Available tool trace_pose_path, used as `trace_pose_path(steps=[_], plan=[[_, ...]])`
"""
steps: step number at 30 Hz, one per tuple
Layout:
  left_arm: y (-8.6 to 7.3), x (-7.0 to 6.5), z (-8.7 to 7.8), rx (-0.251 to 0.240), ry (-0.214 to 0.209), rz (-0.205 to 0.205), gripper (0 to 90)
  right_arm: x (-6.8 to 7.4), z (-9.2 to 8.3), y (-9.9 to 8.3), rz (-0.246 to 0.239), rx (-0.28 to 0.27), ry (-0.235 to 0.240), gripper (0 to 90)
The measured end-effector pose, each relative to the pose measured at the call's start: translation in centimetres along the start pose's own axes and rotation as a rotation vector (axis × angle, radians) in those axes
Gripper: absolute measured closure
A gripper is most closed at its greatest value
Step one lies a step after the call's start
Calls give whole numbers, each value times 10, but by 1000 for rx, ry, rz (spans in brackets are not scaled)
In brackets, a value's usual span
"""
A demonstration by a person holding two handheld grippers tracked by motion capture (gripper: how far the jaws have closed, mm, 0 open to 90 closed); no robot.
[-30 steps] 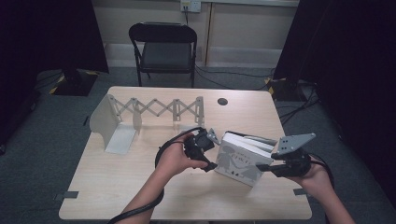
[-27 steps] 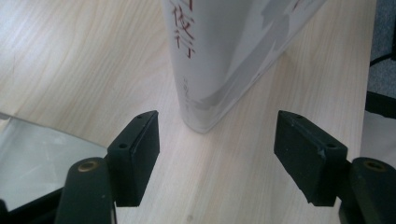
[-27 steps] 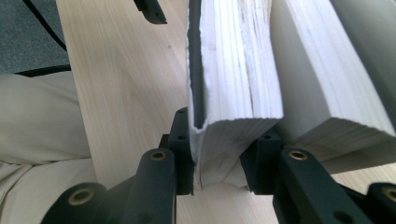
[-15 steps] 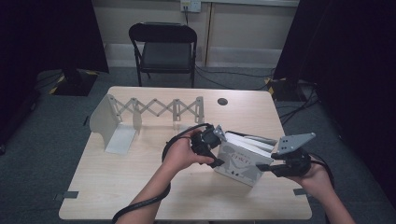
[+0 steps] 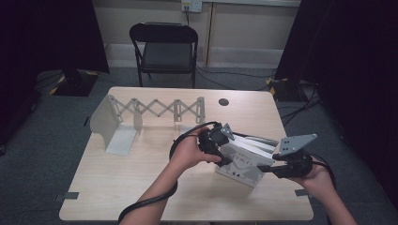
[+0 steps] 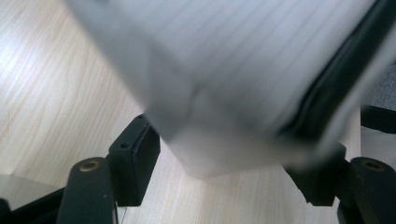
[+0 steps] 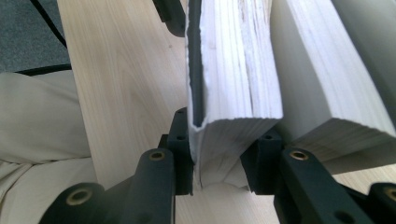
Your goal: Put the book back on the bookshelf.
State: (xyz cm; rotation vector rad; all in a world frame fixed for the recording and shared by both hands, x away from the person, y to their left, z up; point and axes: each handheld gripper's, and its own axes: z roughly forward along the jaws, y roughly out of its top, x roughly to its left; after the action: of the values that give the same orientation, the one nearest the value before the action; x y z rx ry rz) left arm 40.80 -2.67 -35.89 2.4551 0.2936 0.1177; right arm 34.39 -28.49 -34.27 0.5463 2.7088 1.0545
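A bundle of white-paged books (image 5: 245, 161) lies tilted on the right part of the wooden table (image 5: 141, 187). My left gripper (image 5: 224, 145) is at the bundle's left end. In the left gripper view my left gripper (image 6: 231, 154) has a blurred white book (image 6: 243, 70) wedged between its pads, held. My right gripper (image 5: 268, 168) is at the bundle's near right end. In the right gripper view my right gripper (image 7: 219, 149) is shut on the dark-covered book (image 7: 233, 70), its pages upright between the pads. A second book (image 7: 327, 93) lies against it.
A grey scissor-type extending book rack (image 5: 155, 110) stands at the table's back left, with a flat end plate (image 5: 109, 129). A small dark round disc (image 5: 223, 101) sits near the far edge. A black folding chair (image 5: 166, 47) stands behind the table.
My left hand has carried its gripper to the right and a little farther back along the books. The right gripper has kept still on its book.
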Motion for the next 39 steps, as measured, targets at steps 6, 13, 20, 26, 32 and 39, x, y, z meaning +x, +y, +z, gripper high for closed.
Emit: trace_pose_path(steps=[6,13,20,26,32,39], plan=[[3,-3,-3,29,9,16,368,0,0,-2,-3,-7,-14,653],[3,-15,-10,31,-23,35,392,-5,-2,-8,14,-19,-36,593],[5,-26,-15,44,-34,42,384,-6,-2,-11,15,-28,-43,556],[11,-27,-16,42,-20,31,356,-6,-1,-14,10,-23,-64,510],[14,-25,-17,56,-6,24,414,-6,0,-20,22,-23,-58,463],[20,-26,-16,50,-7,27,430,-9,4,-34,55,-16,-88,366]])
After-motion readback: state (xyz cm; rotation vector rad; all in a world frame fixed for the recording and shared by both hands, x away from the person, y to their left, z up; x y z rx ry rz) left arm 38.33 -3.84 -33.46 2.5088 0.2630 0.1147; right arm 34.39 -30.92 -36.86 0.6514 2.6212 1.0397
